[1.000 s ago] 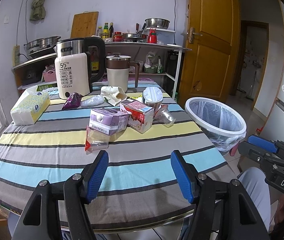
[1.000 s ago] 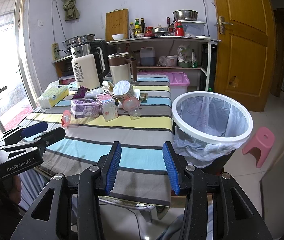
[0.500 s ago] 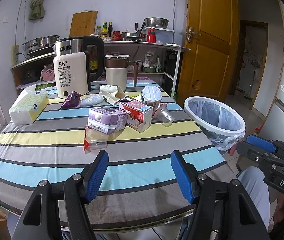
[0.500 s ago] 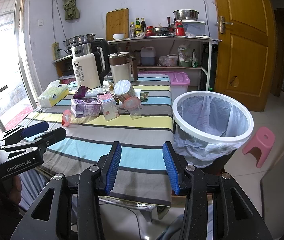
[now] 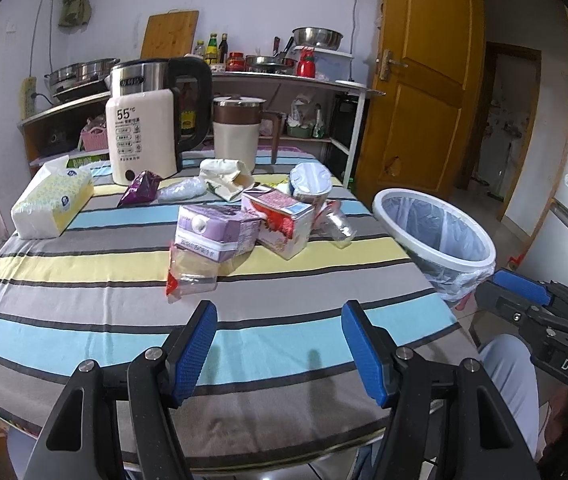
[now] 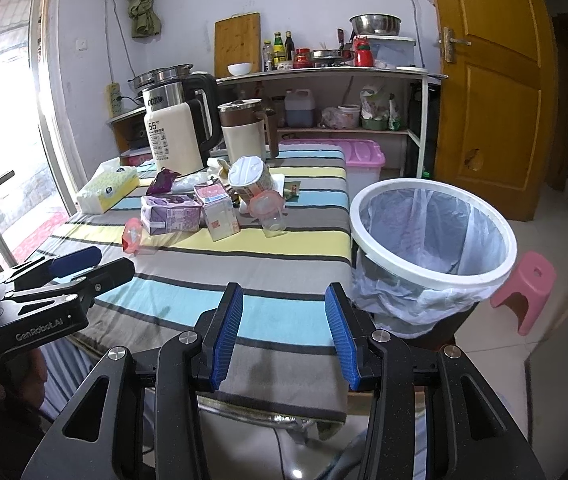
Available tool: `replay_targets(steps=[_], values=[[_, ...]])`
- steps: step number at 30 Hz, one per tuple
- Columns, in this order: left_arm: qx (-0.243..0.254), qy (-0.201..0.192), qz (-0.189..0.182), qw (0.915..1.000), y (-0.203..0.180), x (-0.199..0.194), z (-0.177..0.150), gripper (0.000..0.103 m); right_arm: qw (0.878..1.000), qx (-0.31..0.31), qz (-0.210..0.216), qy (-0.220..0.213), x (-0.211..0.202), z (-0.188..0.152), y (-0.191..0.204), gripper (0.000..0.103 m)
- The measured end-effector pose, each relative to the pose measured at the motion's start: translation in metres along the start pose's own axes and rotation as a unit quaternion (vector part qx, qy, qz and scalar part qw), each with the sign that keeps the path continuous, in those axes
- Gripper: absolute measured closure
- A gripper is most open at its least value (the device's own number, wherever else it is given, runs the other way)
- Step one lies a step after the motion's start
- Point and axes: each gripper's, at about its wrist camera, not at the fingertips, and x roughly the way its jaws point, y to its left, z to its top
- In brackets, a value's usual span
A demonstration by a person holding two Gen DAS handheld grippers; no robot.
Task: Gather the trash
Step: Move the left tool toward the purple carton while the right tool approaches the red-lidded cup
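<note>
Trash lies in the middle of the striped table (image 5: pixel 83 336): a purple carton (image 5: pixel 215 232), a red-and-white carton (image 5: pixel 279 220), a clear wrapper with a red edge (image 5: pixel 191 272), a tipped noodle cup (image 5: pixel 310 184), a clear plastic cup (image 5: pixel 338 222), a purple packet (image 5: pixel 139 188) and crumpled paper (image 5: pixel 223 178). A white-rimmed bin (image 6: pixel 432 236) lined with a clear bag stands at the table's right side. My left gripper (image 5: pixel 279 344) hovers open over the table's near edge, nothing between its fingers. My right gripper (image 6: pixel 284 332) is open and empty near the table's front right corner.
A tissue pack (image 5: pixel 51 204), an electric kettle (image 5: pixel 143 132) and a brown-lidded jug (image 5: pixel 237 132) stand at the table's far side. Behind them runs a shelf (image 6: pixel 324 72) with bottles and pans. A pink stool (image 6: pixel 524 292) sits beyond the bin, a wooden door (image 6: pixel 492 80) at right.
The left view has crept slightly nearer the trash pile. The right gripper has not moved. Both stay open.
</note>
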Motion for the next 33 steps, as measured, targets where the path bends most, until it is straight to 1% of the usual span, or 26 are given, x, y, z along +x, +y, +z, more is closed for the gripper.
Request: replay_targets(steps=[6, 12, 15, 21, 25, 28, 33], values=[[-0.017, 0.006, 0.011, 0.9998, 0.019, 0.012, 0.007, 0.039, 1.000, -0.004, 0.018, 0.011, 0.021, 0.008, -0.001, 0.057], [-0.023, 0.006, 0.043, 0.9988, 0.042, 0.028, 0.018, 0.039, 0.999, -0.009, 0.037, 0.027, 0.048, 0.020, 0.001, 0.057], [-0.030, 0.011, 0.052, 0.9981, 0.055, 0.038, 0.024, 0.039, 0.998, -0.011, 0.042, 0.037, 0.063, 0.027, 0.001, 0.057], [-0.038, 0.020, 0.045, 0.9981, 0.067, 0.053, 0.031, 0.039, 0.997, -0.016, 0.049, 0.057, 0.094, 0.044, -0.002, 0.057], [-0.039, 0.028, 0.039, 0.9981, 0.068, 0.061, 0.032, 0.039, 0.996, -0.020, 0.054, 0.073, 0.115, 0.054, -0.004, 0.057], [-0.041, 0.034, 0.041, 0.9977, 0.068, 0.066, 0.034, 0.039, 0.994, -0.020, 0.059, 0.087, 0.132, 0.060, -0.006, 0.057], [-0.048, 0.033, 0.040, 0.9975, 0.076, 0.072, 0.041, 0.039, 0.993, -0.021, 0.061, 0.104, 0.154, 0.066, -0.007, 0.057]])
